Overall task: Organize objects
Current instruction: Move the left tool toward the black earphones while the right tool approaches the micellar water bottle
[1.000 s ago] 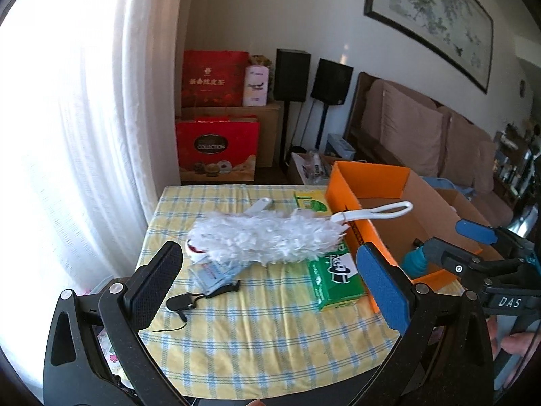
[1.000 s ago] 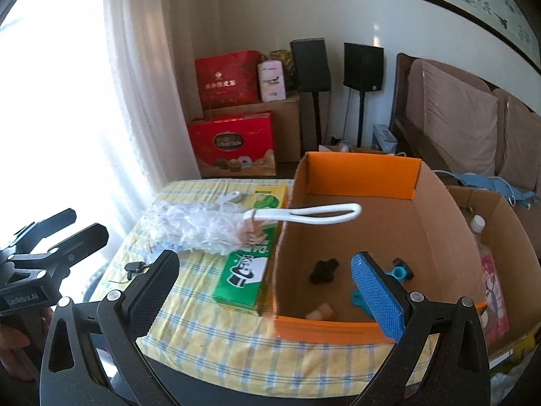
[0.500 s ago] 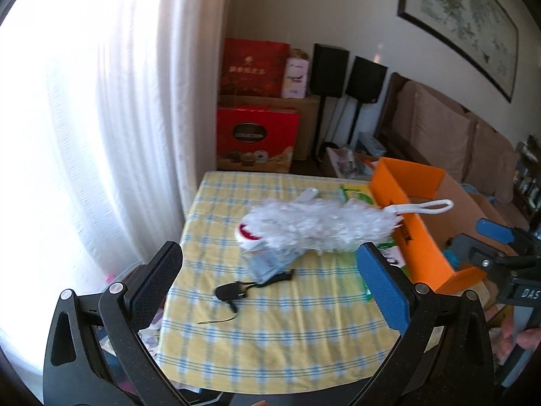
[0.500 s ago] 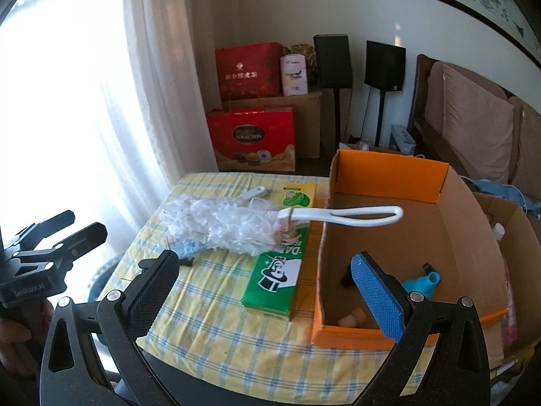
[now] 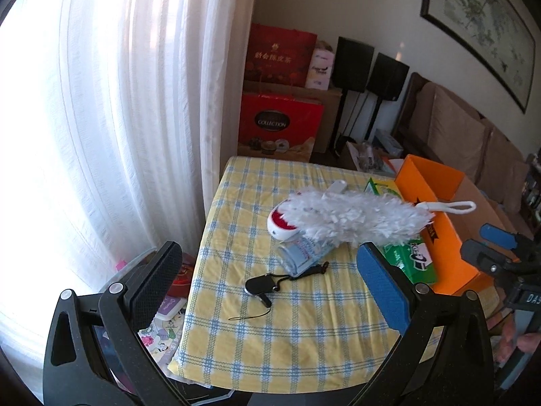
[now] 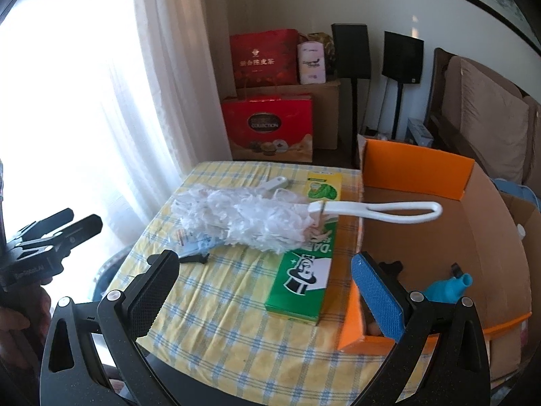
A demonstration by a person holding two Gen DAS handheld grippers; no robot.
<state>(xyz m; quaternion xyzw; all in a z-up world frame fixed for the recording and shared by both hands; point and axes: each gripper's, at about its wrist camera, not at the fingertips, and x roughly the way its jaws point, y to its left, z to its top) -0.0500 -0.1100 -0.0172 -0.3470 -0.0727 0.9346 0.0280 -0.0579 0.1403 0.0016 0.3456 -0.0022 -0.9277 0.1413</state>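
A yellow checked cloth [image 5: 297,331] covers the worktop, which stands by a white curtain [image 5: 142,108], with red gift bags [image 6: 270,125] and two speakers [image 6: 375,50] beyond its far edge. The duster [image 6: 243,216] lies mid-worktop, its handle over the orange box [image 6: 416,169] at the right edge. Both left tongs [image 5: 270,291] and right tongs [image 6: 267,294] are spread and empty.

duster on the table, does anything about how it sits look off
Yes. The white duster lies across the green box, and its loop handle juts out over the rim of the orange box, not resting inside it.
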